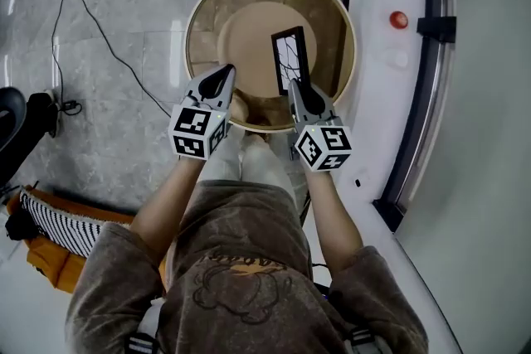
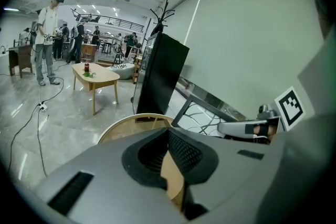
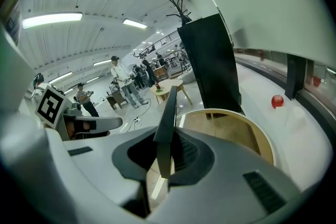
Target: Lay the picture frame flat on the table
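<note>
A black-edged picture frame point(image 1: 290, 58) stands upright on the round wooden table point(image 1: 199, 12), right of its middle. My right gripper point(image 1: 297, 87) is shut on the frame's near lower edge. In the right gripper view the frame point(image 3: 168, 107) rises edge-on between the jaws point(image 3: 167, 139). My left gripper point(image 1: 224, 72) hovers at the table's near edge, left of the frame, shut and holding nothing. From the left gripper point(image 2: 168, 136) the frame point(image 2: 185, 107) shows to the right with the right gripper point(image 2: 247, 127) beside it.
A tall black panel point(image 2: 160, 76) stands behind the table. A white curved ledge on the right carries a red ball point(image 1: 399, 19). Cables point(image 1: 99, 29) run over the grey floor on the left. A striped bag point(image 1: 58, 220) lies near my left side. People stand far off.
</note>
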A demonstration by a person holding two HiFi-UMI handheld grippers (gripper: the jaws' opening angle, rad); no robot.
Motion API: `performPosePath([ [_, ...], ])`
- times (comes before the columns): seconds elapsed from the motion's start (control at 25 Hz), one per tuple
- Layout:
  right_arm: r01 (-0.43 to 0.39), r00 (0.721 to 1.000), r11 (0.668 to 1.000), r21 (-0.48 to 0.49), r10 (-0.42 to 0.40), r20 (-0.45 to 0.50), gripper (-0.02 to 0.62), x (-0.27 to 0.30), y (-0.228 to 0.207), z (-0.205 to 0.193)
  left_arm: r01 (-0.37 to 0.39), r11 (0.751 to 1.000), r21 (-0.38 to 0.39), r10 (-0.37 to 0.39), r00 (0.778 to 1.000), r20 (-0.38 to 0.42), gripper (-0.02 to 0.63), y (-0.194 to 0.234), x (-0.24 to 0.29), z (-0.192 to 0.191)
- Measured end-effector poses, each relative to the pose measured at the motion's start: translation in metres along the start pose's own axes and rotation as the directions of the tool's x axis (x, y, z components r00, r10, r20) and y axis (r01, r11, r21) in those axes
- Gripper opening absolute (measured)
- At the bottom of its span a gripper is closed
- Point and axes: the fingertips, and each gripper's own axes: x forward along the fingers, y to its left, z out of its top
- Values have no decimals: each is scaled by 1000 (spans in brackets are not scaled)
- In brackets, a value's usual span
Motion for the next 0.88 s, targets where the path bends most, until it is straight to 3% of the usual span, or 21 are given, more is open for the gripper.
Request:
performPosePath([
  [0.88, 14, 998, 999, 49, -11, -58, 58, 84, -40, -80, 24, 1000, -20, -26, 996, -89, 18, 45, 76, -87],
])
